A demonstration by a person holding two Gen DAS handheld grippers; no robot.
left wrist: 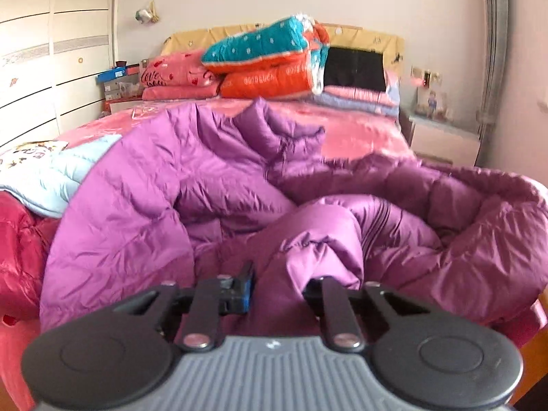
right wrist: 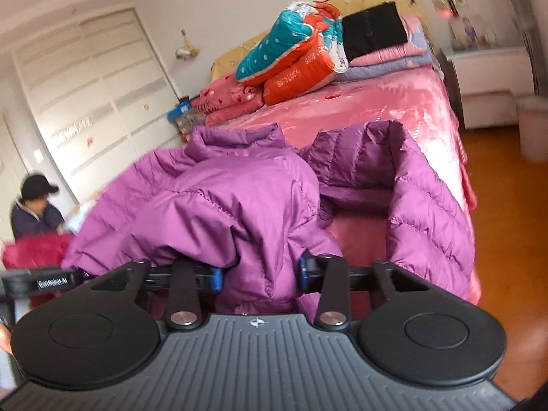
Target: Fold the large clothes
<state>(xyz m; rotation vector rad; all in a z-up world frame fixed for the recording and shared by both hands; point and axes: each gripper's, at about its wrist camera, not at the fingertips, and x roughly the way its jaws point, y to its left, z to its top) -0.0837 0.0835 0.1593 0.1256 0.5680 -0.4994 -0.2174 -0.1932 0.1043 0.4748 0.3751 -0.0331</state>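
A large purple puffer jacket (left wrist: pixel 164 185) lies rumpled across the foot of a pink bed (left wrist: pixel 359 130). My left gripper (left wrist: pixel 279 291) is shut on a bunched fold of the jacket near its lower edge. In the right wrist view the same jacket (right wrist: pixel 212 198) is heaped up, with one sleeve (right wrist: pixel 428 212) bent over the bed's right side. My right gripper (right wrist: pixel 258 274) is shut on a thick fold of the jacket. The fabric hides the fingertips of both grippers.
Folded quilts and pillows (left wrist: pixel 274 65) are stacked at the headboard. A light blue garment (left wrist: pixel 51 178) and a red jacket (left wrist: pixel 17 239) lie at the left. A person in a black cap (right wrist: pixel 34 205) crouches by the wardrobe (right wrist: pixel 96 102). A nightstand (right wrist: pixel 486 82) and wooden floor (right wrist: pixel 507 239) lie to the right.
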